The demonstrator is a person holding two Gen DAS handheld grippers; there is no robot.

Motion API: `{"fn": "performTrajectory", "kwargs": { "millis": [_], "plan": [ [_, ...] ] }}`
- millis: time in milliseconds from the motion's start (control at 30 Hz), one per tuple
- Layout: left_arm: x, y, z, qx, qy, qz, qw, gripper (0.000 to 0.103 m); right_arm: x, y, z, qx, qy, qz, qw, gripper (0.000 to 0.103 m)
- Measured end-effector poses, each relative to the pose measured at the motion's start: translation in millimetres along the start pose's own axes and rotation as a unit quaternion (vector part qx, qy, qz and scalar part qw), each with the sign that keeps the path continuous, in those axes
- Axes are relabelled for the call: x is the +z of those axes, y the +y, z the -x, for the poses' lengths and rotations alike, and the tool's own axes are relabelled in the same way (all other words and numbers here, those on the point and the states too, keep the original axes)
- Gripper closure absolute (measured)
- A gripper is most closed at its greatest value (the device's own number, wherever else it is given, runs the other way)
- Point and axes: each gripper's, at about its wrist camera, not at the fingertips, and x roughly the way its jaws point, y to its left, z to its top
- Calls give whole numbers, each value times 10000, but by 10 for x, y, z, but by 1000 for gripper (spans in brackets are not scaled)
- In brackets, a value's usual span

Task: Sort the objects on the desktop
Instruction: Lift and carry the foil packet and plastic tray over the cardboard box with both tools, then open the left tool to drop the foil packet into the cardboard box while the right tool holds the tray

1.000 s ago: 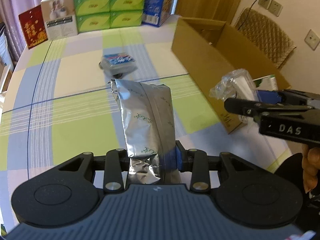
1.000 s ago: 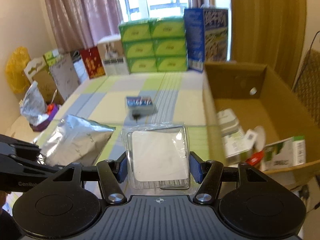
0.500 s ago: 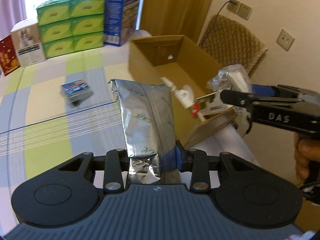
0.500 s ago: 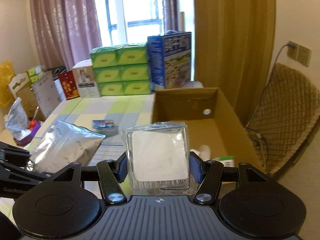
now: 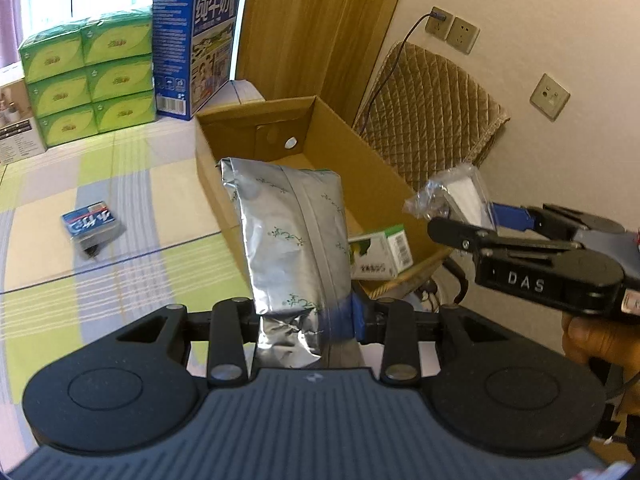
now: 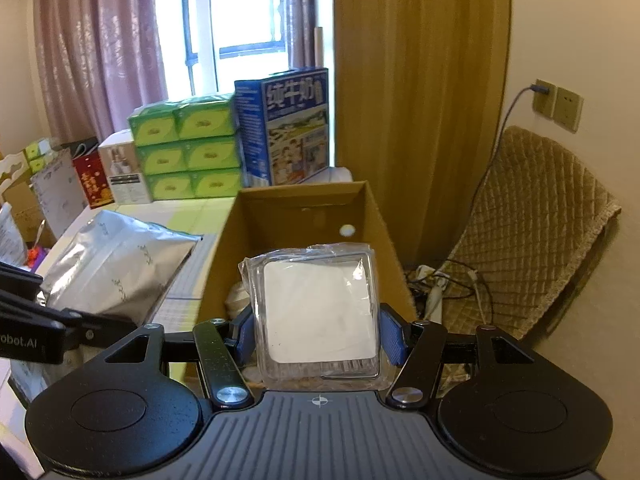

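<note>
While the left gripper (image 5: 304, 316) is pinching the crinkled silver foil pouch (image 5: 292, 236) and the right gripper (image 6: 318, 338) is pinching the clear-wrapped white square pad (image 6: 320, 312), both fingers should be releasing only when fully over the open brown cardboard box (image 6: 304, 212).

The left tool (image 5: 306, 316) clamps the lower end of a silver foil pouch (image 5: 292, 236), which stands upright in front of an open cardboard box (image 5: 360, 160). A green-and-white carton (image 5: 380, 256) lies inside the box. At right, the right tool (image 5: 460, 216) grips a clear plastic packet (image 5: 460, 192) beside the box. A small blue pack (image 5: 90, 222) lies on the checked tabletop (image 5: 100, 280).
</note>
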Motion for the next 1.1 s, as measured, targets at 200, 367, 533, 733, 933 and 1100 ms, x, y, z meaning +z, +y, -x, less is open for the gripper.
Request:
{"fn": "performTrajectory", "kwargs": {
  "millis": [200, 367, 533, 733, 933, 1100],
  "plan": [
    [203, -88, -253, -75, 22, 93, 9999, 72, 79, -222, -113, -52, 40, -49, 10000, 45],
    [348, -106, -472, -105, 52, 166, 9998, 72, 156, -374, -256, -84, 83, -53, 9999, 45],
    [465, -40, -690, -62, 83, 373, 9992, 72, 213, -463, -440, -66, 146, -32, 9999, 45],
    [600, 47, -912, -40, 124, 511, 9986, 72, 278, -513, -708, -56, 242, 16, 9997, 45],
    [673, 79, -1094, -38, 130, 487, 9987, 72, 312, -523, -909, -56, 312, 48, 9995, 45],
    [751, 129, -1212, -36, 41, 613, 9981, 73, 330, -537, -1017, -75, 345, 15, 9994, 45]
  ]
}}
